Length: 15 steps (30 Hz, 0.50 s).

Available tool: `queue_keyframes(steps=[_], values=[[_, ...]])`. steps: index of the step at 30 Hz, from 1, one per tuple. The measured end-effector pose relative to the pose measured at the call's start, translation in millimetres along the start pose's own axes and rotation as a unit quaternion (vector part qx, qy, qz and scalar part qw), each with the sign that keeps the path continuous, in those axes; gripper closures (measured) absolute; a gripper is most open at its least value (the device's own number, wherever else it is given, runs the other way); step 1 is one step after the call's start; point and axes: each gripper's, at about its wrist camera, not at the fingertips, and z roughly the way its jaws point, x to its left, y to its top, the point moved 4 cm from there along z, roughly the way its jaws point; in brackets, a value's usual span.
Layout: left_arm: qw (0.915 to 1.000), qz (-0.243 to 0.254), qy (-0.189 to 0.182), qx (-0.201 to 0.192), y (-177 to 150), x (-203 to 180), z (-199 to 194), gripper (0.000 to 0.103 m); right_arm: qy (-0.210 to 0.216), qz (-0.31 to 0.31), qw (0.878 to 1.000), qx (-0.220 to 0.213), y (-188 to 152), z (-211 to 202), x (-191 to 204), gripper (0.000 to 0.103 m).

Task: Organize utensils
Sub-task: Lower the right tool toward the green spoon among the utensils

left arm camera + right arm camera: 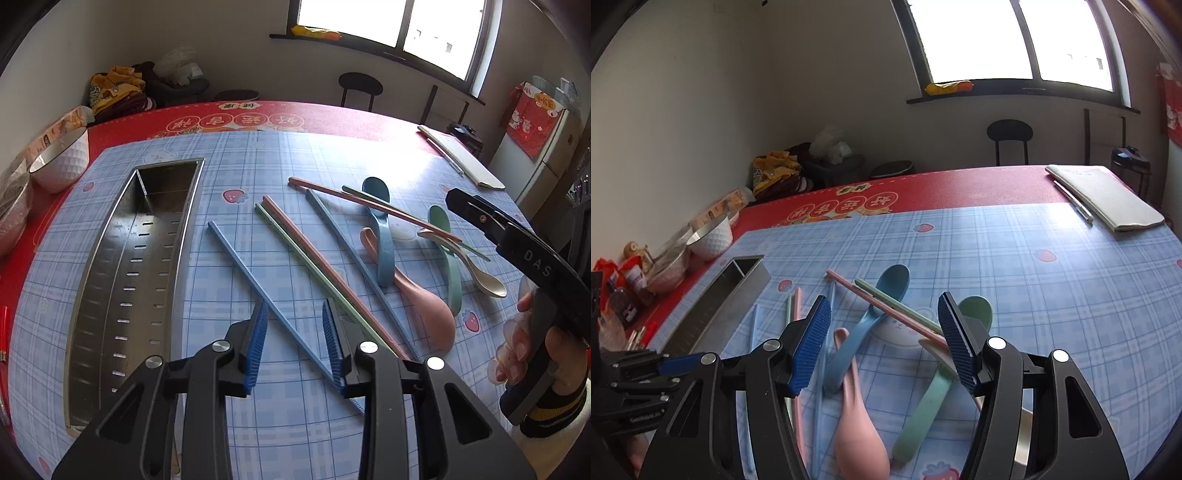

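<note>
A table is covered by a blue plaid mat (pixel 258 166) with small strawberry prints, laid over a red tablecloth (pixel 332 114).

On the left of the mat lies a long stainless-steel utensil tray (pixel 122 288) with slotted holes in its floor and a divider near its far end. Nothing shows inside it.

To the right of the tray, utensils lie scattered on the mat: a blue chopstick (pixel 255 280), a green chopstick (pixel 314 273) and a pink chopstick (pixel 306 247) side by side, and another blue chopstick (pixel 354 251). Further right, a blue spoon (pixel 380 236), a pink spoon (pixel 424 306), a green spoon (pixel 450 266) and a metal spoon (pixel 476 273) lie overlapping. A second pink chopstick (pixel 369 203) and a second green chopstick (pixel 373 199) rest across these spoons.

The left gripper (pixel 295 343) points down over the nearest blue chopstick. Its blue ribbed fingers (pixel 258 339) stand apart on either side of the chopstick without pressing on it.

The right gripper (pixel 882 339) hovers over the pile of spoons, fingers (pixel 812 343) spread wide and holding nothing. In the left wrist view a hand (pixel 535 339) grips its handle.

A white bowl (pixel 62 162) sits at the far left on the red cloth, and a notebook (pixel 1104 195) with a pen (pixel 1075 201) beside it lies at the far right.
</note>
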Motion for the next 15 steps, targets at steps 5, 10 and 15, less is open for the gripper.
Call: queue_keyframes(steps=[5,10,15], values=[[0.9991,-0.031,0.010,0.028,8,8,20,0.083,-0.001,0.037,0.999,0.002,-4,0,-17,0.049],[0.9963,-0.066,0.014,0.053,15,21,36,0.083,0.002,0.044,0.999,0.000,-5,-1,-20,0.049],[0.9942,-0.074,0.017,0.076,15,27,51,0.083,0.003,0.040,0.999,0.005,-6,2,-17,0.049]])
